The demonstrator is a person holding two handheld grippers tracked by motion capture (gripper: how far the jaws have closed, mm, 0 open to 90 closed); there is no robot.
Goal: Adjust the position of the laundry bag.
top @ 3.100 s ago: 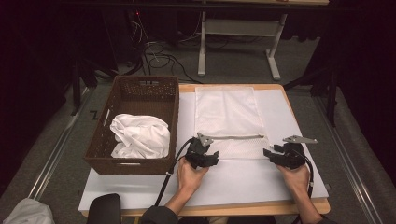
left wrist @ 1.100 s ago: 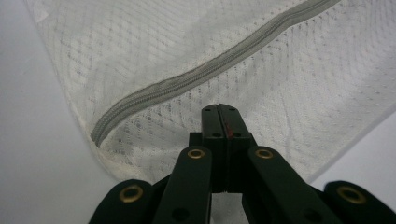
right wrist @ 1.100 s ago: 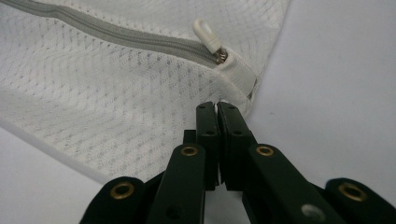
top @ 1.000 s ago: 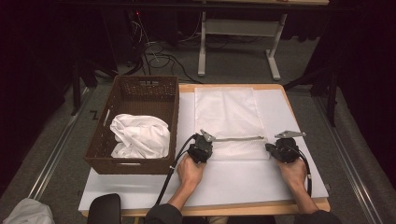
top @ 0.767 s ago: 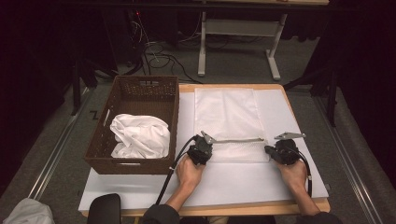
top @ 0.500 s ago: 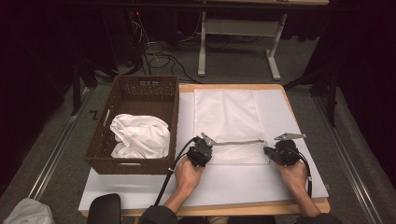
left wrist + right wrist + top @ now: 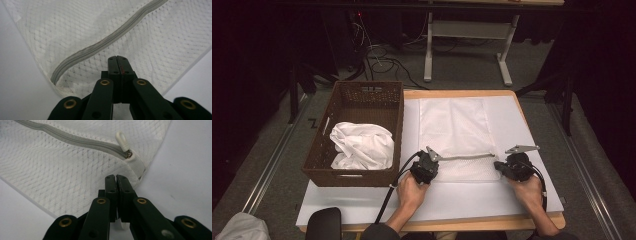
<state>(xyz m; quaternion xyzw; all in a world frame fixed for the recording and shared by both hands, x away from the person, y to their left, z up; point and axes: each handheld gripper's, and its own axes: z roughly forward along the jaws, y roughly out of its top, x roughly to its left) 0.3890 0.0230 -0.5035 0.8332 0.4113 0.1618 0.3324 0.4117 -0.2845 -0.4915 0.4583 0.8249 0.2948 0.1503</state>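
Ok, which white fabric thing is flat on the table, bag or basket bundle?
The mesh laundry bag, with the grey zipper along its near edge; the crumpled white cloth sits in the wicker basket.

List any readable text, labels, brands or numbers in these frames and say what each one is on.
None: no legible text in any view.
The mesh laundry bag, its zipper and white pull tab are unmarked.
The wicker basket has a pale tag on its inner wall, too small to read.
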